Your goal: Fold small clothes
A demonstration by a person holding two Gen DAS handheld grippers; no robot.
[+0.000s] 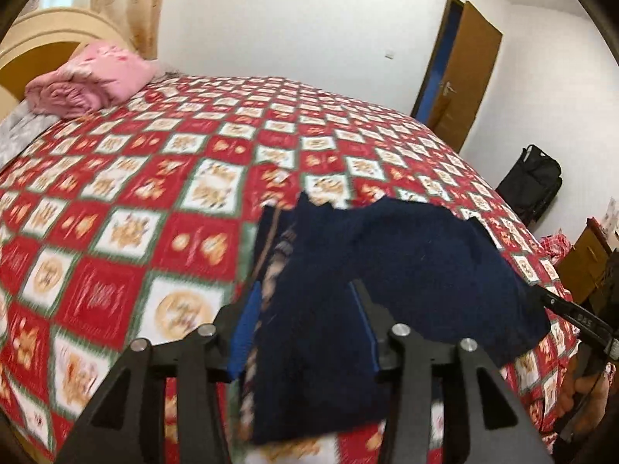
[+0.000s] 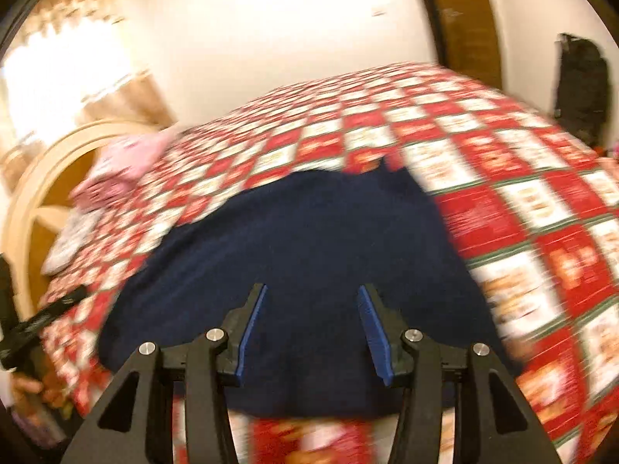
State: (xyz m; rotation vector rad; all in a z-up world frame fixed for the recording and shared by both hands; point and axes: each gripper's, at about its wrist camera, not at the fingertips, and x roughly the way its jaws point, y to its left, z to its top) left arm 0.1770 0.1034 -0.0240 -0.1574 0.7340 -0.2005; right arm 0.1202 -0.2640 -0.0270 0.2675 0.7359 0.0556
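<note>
I am in the middle of folding a small navy garment [image 2: 309, 239] that lies on the bed, on the red-and-white patterned bedspread [image 1: 127, 201], near the edge closest to me. From the left wrist view one side of it already seems turned over, since a patterned lining or inner face shows along its left edge; motion blur keeps me from saying more about that. I judge the step in hand to be squaring up the cloth between folds, with the next fold not yet started.

My left gripper [image 1: 305, 328] stands wide open over the near left part of the garment. Its blue pads [image 1: 241, 332] flank the cloth, and I cannot tell whether they touch it; nothing is pinched between them. My right gripper [image 2: 312, 332] is also spread wide, with the navy fabric filling the gap behind its fingers, and it holds nothing. Whether it hovers or rests on the cloth I cannot tell.

The next move, as I judge it, calls for lowering one set of fingers onto a near edge or corner, closing on a single layer pair, and carrying it across without dragging the bedspread up with it. A folded pink blanket [image 1: 93, 77] sits well apart near the headboard [image 1: 38, 34].
</note>
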